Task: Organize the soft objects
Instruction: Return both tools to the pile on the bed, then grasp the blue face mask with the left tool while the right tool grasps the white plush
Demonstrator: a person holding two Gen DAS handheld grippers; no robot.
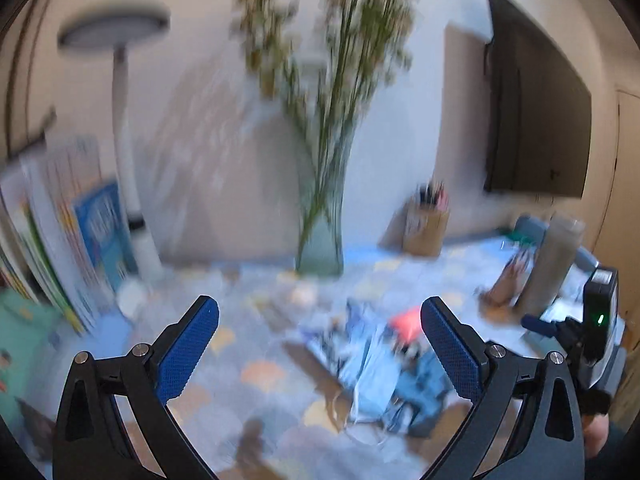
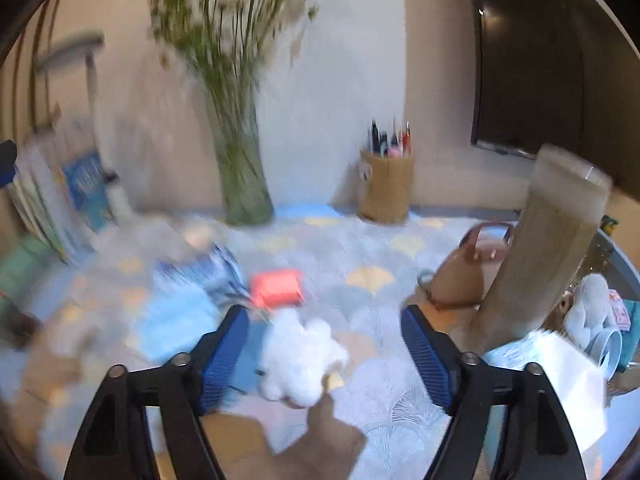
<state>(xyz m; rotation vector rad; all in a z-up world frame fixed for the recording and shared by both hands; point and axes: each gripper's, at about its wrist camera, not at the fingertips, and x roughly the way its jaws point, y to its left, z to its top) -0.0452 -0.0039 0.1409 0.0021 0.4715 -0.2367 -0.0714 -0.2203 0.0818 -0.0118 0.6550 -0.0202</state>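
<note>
The left hand-held gripper (image 1: 320, 344) is held with its jaws spread wide and nothing is grasped between them; below it, a heap of blue soft items (image 1: 384, 376), blurred past counting, is seen lying on the table (image 1: 256, 364), with one pink-red block (image 1: 406, 322) at the heap's far edge. The right hand-held gripper (image 2: 326, 344) is likewise released, its two blue pads (image 2: 426, 356) standing apart. One white fluffy object (image 2: 300, 360) is seen between those pads, nearer the left one; whether it is touched cannot be told. The same pink-red block (image 2: 278, 286) lies just beyond it, beside blue cloths (image 2: 188, 304).

Against the wall, one glass vase (image 2: 242, 184) with one bunch of dried stems (image 2: 224, 12) is set, one brown pen cup (image 2: 386, 186) to its right and one row of books (image 1: 76, 236) at the left with one white lamp (image 1: 124, 128). One tan bag (image 2: 468, 272) lies near one tall grey cylinder (image 2: 548, 248). One container (image 2: 624, 264) at the right edge is filled with several soft things, one pale plush toy (image 2: 590, 308) among them.
</note>
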